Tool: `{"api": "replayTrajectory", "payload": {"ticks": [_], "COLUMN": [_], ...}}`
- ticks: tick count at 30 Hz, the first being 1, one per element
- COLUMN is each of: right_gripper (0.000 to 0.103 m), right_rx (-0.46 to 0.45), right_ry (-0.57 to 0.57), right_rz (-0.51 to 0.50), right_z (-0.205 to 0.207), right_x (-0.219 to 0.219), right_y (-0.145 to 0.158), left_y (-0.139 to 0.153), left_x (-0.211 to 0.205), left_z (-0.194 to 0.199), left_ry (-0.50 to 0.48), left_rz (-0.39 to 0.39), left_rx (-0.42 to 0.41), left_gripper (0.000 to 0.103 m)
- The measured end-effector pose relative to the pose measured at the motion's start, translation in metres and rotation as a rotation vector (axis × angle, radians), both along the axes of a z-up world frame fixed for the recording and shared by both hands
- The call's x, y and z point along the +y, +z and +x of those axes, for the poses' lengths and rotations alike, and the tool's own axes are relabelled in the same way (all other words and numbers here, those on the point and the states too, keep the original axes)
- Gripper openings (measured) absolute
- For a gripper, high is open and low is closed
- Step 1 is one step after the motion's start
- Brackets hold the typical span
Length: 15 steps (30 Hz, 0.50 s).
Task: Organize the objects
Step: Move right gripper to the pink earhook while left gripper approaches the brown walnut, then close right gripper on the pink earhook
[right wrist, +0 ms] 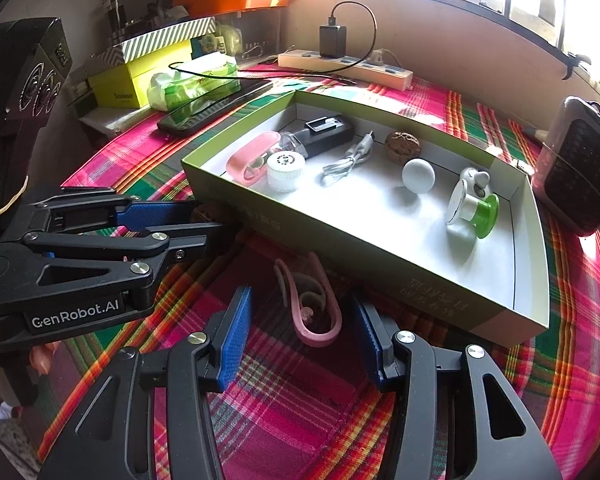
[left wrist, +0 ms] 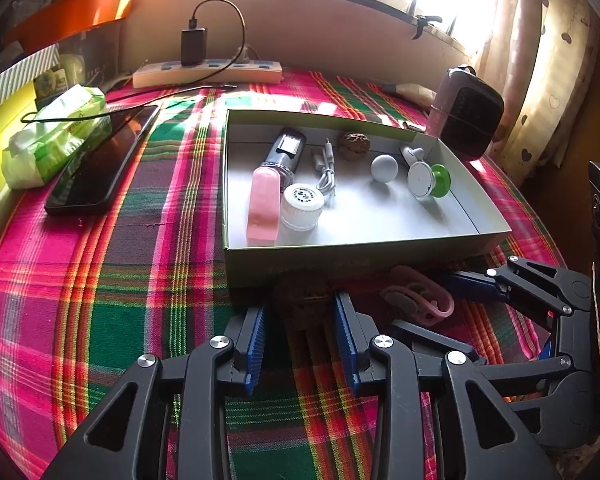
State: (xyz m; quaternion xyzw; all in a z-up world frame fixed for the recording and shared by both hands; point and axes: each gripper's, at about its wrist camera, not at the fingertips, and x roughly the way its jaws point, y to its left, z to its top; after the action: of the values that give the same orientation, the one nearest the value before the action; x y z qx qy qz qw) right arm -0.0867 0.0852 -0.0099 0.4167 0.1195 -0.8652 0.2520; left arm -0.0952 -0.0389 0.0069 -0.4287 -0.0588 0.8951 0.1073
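Two loose items lie on the plaid cloth (right wrist: 300, 392), just outside the near wall of the open box (right wrist: 380, 248)

My left gripper (left wrist: 300, 320) stands spread around a brown walnut (left wrist: 306, 300); I cannot tell whether the pads touch it. Judged hard, light, round, bumpy shell: liable to roll, so pinch across its widest part

My right gripper (right wrist: 300, 340) is spread, empty, either side of a pink clip (right wrist: 312, 312). Judged thin, springy plastic, very light: grip across both arms near the closed bend
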Motion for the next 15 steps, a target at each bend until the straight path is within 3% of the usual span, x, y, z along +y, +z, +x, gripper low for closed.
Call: {"api": "replayTrajectory", "payload": {"ticks": [3, 5, 15], "right_gripper": [0.046, 0.035, 0.024], "right_rx": [0.008, 0.011, 0.014], "right_ry": [-0.012, -0.03, -0.03], "right_rz": [0.011, 0.011, 0.01], "right_z": [-0.0007, -0.0018, -0.001], "right_x": [-0.0021, -0.0005, -0.002], "right_y": [0.0001, 0.0005, 0.0011], "left_y": [-0.0001, -0.0002, -0.0003], "left_x": [-0.0002, -0.0005, 0.0018], "left_z": [-0.0007, -0.0009, -0.0009], "left_ry": [0.003, 0.007, 0.012], "left_rz": [-0.001, 0.001, -0.022], "left_rx": [0.001, 0.002, 0.008], "left_gripper": [0.03, 0.03, 0.03]}}
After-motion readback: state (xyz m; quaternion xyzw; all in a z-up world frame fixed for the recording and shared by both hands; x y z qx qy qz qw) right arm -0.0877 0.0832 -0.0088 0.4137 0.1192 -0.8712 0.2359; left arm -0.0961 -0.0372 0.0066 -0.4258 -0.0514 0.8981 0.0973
